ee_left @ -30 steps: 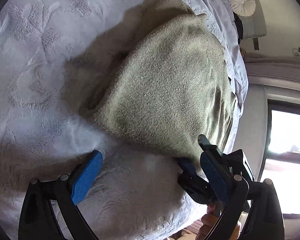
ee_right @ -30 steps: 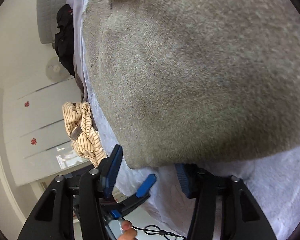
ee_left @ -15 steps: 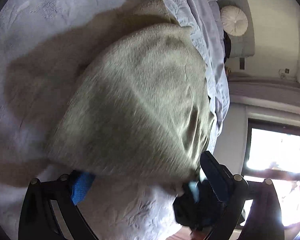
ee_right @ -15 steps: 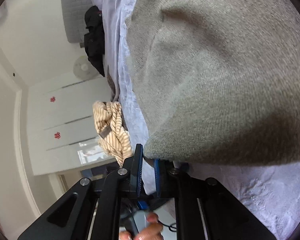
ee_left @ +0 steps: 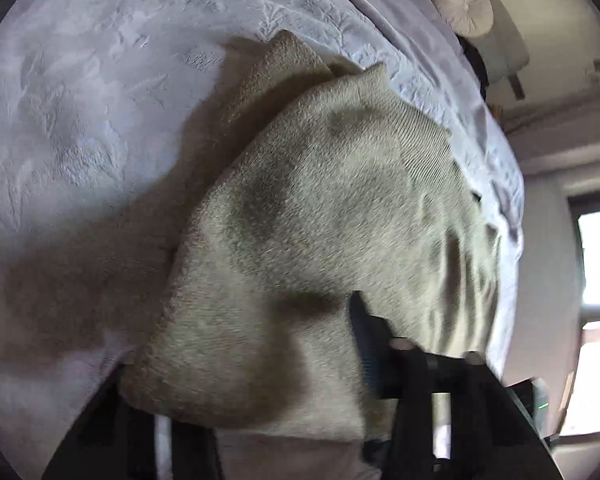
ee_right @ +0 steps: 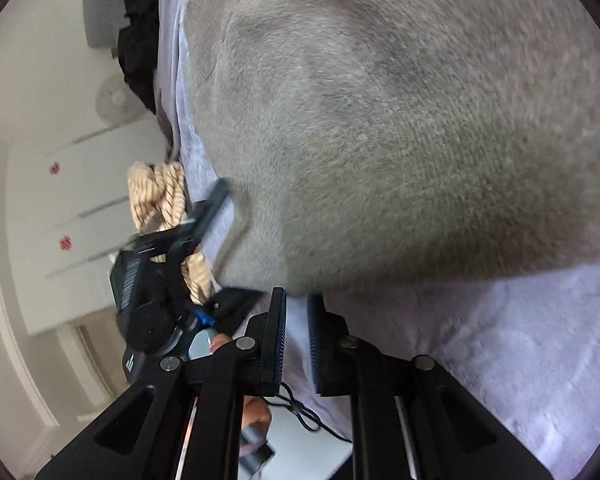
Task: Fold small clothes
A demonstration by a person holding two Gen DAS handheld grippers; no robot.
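- Your left gripper (ee_left: 260,380) was wide open a second back; its jaws were closing as this moment came, and the near hem of the grey-green knit garment (ee_left: 332,216) was bunched between them, hiding the left finger
- Whether those pads already pressed the cloth, you could not tell from the blur
- Your right gripper (ee_right: 297,340) had gone from part open to almost shut, and its jaws were easing open a touch; the garment's near edge dipped into the narrow gap at the tips, so it looked pinched there
- The garment itself lay on the pale textured blanket (ee_left: 80,120), its near edge now gathered up at both corners
- With both corners caught, you looked ready to carry that edge over for the fold
- A striped top (ee_right: 160,200) waited off the blanket's edge
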